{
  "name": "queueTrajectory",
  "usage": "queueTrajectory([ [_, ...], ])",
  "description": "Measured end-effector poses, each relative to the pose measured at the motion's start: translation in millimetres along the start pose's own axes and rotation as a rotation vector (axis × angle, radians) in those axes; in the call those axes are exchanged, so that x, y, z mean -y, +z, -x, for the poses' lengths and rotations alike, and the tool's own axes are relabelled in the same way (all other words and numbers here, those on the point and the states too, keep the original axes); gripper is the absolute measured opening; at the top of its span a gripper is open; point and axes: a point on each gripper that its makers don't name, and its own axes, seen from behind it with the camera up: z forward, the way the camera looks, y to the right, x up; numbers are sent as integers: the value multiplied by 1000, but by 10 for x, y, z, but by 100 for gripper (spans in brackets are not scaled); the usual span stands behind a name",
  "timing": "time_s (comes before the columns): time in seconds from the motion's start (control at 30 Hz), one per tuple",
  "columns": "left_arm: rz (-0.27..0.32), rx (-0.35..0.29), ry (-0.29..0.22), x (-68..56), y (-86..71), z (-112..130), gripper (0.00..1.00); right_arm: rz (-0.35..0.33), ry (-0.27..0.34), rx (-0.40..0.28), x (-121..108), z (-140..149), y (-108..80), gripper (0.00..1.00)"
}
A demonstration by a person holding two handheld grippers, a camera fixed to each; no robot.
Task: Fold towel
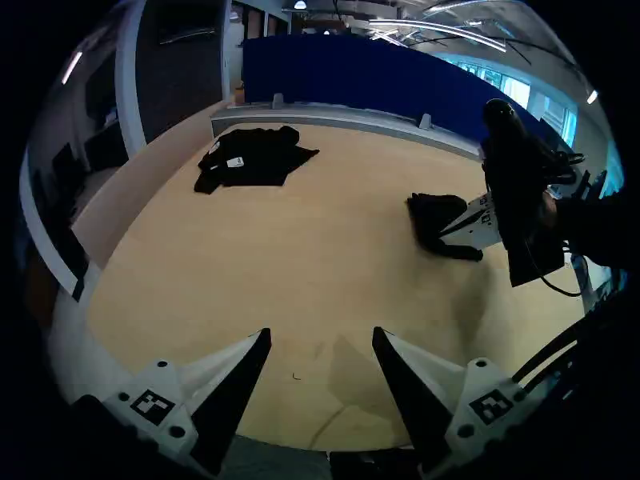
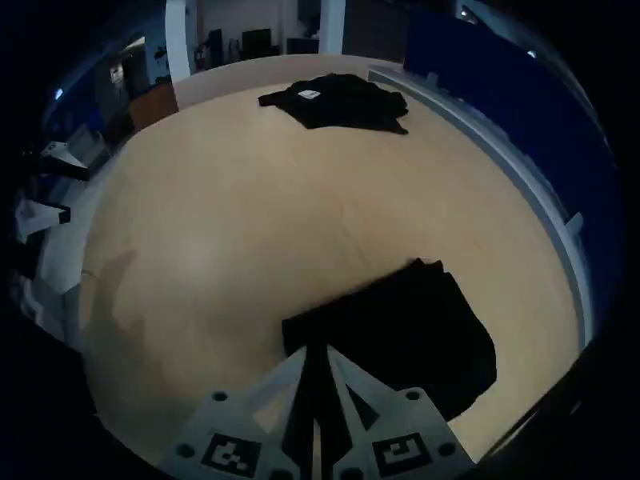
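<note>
**Left gripper view.** The left gripper (image 1: 320, 336) hangs over the near part of a pale, smooth wooden table (image 1: 320, 240). Its two white, wedge-shaped fingers are spread wide with nothing between them, and each carries a square black-and-white marker.

The towel (image 1: 436, 220) lies well off to the right on the tabletop. It is a small, soft, matte black heap, rumpled rather than flat. Its longer side runs on a diagonal from the far left to the near right.

The right gripper (image 1: 448, 230) reaches into the towel from the right, with its white fingers against the dark cloth. A hand (image 1: 552, 212) in a dark sleeve holds the gripper.

At the far left of the table lies a pile of black cloth (image 1: 252, 156), flat and spread, with a small white tag (image 1: 234, 162) on it. A blue partition (image 1: 360, 72) stands behind the table.

**Right gripper view.** The right gripper (image 2: 318, 352) has its fingers drawn close together, pinching the near-left corner of the towel (image 2: 408, 336).

From that corner the cloth spreads away to the right in a broad, uneven lobe with rounded edges. Its length runs mostly left to right, and it lies dull and dark against the light wood grain of the table (image 2: 240, 224).

The pile of black cloth (image 2: 336, 100) lies at the far end with its white tag (image 2: 308, 94) facing up. The blue partition (image 2: 512, 80) runs along the right side.
</note>
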Motion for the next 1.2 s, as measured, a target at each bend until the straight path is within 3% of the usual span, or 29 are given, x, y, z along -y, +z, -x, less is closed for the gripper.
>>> queueTrajectory([
  [0.1, 1, -2, 3, 7, -11, -18, 94, 9, 9, -13, -31, -45, -36, 7],
  [0.37, 8, -2, 14, -22, 9, -26, 94, 12, 18, -42, -27, -71, -185, 69],
  [0.43, 11, -2, 16, -41, 21, -25, 94, 20, 17, -47, -34, -68, -228, 75],
  [0.87, 28, -4, 37, -151, 39, -70, 94, 69, 56, -58, -144, 110, -428, 77],
  [1.2, 32, -5, 48, -179, 38, -80, 94, 112, 131, -30, -205, 520, -604, 77],
])
